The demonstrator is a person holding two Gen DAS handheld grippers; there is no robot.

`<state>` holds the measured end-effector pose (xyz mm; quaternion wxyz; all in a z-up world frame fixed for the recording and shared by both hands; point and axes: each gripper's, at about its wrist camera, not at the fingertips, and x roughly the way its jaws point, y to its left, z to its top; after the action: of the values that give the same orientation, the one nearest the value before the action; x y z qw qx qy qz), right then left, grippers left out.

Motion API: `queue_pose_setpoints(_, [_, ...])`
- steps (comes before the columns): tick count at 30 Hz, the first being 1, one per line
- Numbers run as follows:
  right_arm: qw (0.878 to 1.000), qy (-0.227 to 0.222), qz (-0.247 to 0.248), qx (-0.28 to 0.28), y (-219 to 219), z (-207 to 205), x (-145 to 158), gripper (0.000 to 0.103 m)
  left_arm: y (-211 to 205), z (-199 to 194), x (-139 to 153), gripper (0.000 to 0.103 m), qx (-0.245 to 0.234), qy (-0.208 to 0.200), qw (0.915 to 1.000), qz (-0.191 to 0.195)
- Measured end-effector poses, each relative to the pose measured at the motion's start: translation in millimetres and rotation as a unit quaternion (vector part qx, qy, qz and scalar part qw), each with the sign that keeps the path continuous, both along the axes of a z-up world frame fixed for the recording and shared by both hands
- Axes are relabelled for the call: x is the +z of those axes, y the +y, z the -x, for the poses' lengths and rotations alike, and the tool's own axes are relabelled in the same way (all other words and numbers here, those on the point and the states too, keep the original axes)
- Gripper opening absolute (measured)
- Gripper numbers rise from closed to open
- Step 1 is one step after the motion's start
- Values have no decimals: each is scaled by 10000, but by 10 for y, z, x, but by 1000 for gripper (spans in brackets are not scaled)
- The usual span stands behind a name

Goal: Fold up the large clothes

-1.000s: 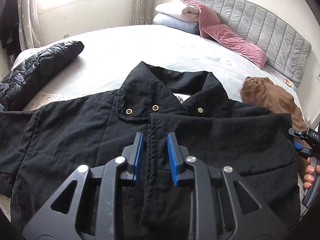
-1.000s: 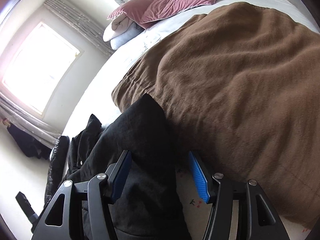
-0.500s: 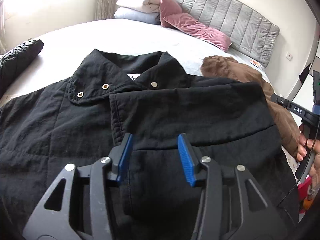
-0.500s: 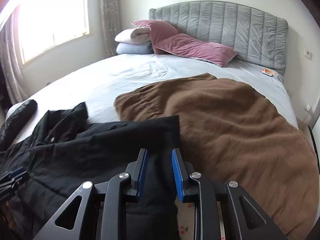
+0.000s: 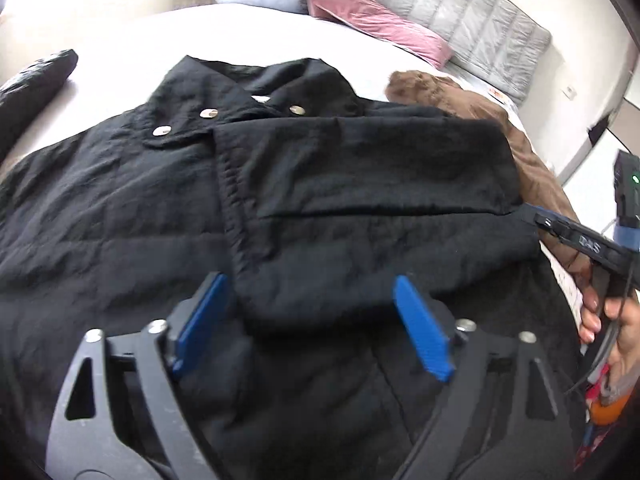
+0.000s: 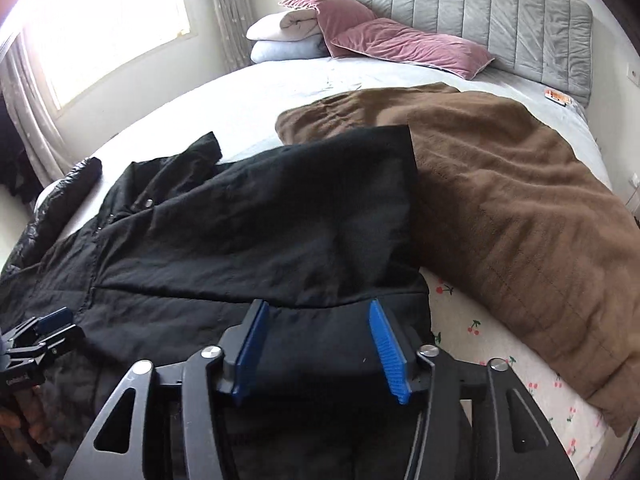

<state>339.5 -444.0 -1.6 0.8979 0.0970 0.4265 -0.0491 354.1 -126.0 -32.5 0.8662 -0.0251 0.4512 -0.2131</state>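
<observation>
Both your grippers, left gripper and right gripper, are opening, empty, over the soft, crinkled black jacket.

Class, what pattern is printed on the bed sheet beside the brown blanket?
Small red cherries on the pale bed sheet, clearest in the right wrist view.

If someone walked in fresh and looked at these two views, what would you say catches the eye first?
The black jacket fills the near part of the bed, one sleeve folded across its chest, snaps shining at the collar. Both the left gripper and right gripper hover over it, blue pads apart, jaws opening, no cloth pinched. Beside it on the right lies a brown blanket, with pink pillows against the grey headboard.
</observation>
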Motion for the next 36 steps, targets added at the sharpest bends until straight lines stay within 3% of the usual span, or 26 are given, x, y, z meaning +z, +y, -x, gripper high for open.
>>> queue_pose_setpoints(6, [9997, 123, 213, 71, 452, 483, 501, 77, 578, 333, 399, 89, 561, 326, 9979, -78])
queue_pose_setpoints(11, [9991, 49, 228, 342, 804, 893, 772, 84, 1323, 683, 631, 95, 1226, 308, 9919, -70])
queue_pose_setpoints(16, [9992, 112, 180, 341, 968, 1122, 746, 85, 2144, 974, 652, 96, 1913, 366, 9809, 38])
queue_pose_setpoints(21, [9995, 163, -54, 262, 1035, 1254, 538, 85, 3000, 1177, 492, 96, 2667, 534, 9615, 399])
queue_pose_setpoints(24, [9981, 400, -210, 414, 1094, 1209, 355, 85, 3507, 1240, 306, 96, 3190, 545, 9442, 611])
queue_pose_setpoints(27, [9979, 366, -392, 361, 1098, 1177, 265, 85, 3980, 1258, 89, 96, 3654, 547, 9241, 979])
queue_pose_setpoints(33, [9978, 467, -307, 367, 1156, 1104, 105, 85, 4710, 1299, -294, 96, 4552, 336, 8661, 2041])
queue_pose_setpoints(36, [9964, 533, -504, 430, 1174, 1055, 6, 85, 4878, 1293, -479, 96, 4766, 305, 8438, 2448])
